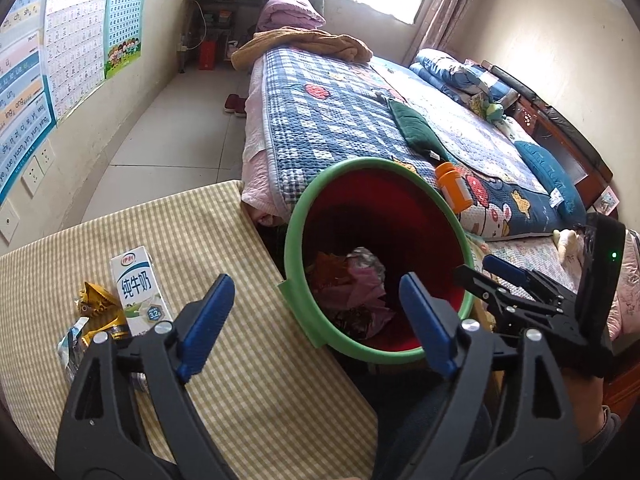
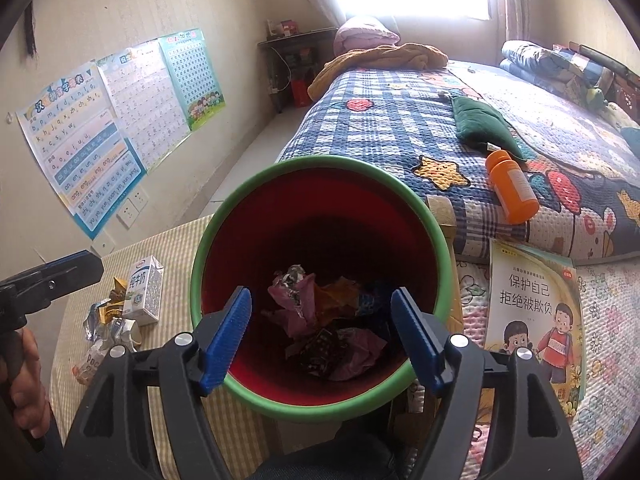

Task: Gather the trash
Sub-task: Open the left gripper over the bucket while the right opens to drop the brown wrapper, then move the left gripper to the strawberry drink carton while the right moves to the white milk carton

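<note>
The left gripper [image 1: 316, 320] and the right gripper [image 2: 320, 336] both hang with fingers spread wide, gripping nothing.

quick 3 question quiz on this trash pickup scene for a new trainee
1. True or false: the right gripper is holding a piece of trash.
2. Which item stands on the checked table? A) orange bottle B) milk carton C) picture book
3. Fill in: the bin has a red inside and a ____ rim.

Key: 1 false, both it and the left gripper are open and empty; 2 B; 3 green.
</note>
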A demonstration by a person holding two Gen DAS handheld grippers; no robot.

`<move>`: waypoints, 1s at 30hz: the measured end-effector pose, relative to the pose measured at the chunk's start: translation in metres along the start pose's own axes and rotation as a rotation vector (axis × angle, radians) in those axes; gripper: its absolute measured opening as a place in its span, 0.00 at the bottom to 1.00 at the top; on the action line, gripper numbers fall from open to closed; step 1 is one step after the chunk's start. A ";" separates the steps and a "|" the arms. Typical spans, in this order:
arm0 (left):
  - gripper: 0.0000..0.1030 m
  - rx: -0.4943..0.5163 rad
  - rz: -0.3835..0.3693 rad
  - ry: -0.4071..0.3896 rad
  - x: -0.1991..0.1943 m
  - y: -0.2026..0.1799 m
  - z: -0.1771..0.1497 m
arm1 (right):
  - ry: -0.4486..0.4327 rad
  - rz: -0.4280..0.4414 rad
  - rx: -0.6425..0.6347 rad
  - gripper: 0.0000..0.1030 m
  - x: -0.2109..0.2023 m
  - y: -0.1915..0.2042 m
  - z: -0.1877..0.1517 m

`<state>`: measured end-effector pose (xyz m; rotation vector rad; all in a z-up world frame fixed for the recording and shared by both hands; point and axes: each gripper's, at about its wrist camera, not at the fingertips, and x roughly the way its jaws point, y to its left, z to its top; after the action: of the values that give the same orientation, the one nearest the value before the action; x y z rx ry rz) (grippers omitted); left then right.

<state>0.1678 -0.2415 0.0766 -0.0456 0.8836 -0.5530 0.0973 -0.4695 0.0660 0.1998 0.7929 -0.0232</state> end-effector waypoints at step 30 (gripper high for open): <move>0.95 -0.225 0.180 -0.022 -0.105 0.143 -0.100 | 0.068 0.167 -0.199 0.85 0.009 0.164 -0.039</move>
<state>0.1033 -0.0499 0.0503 -0.1745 0.9153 -0.2827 0.0924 -0.3012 0.0606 0.0776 0.8385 0.2209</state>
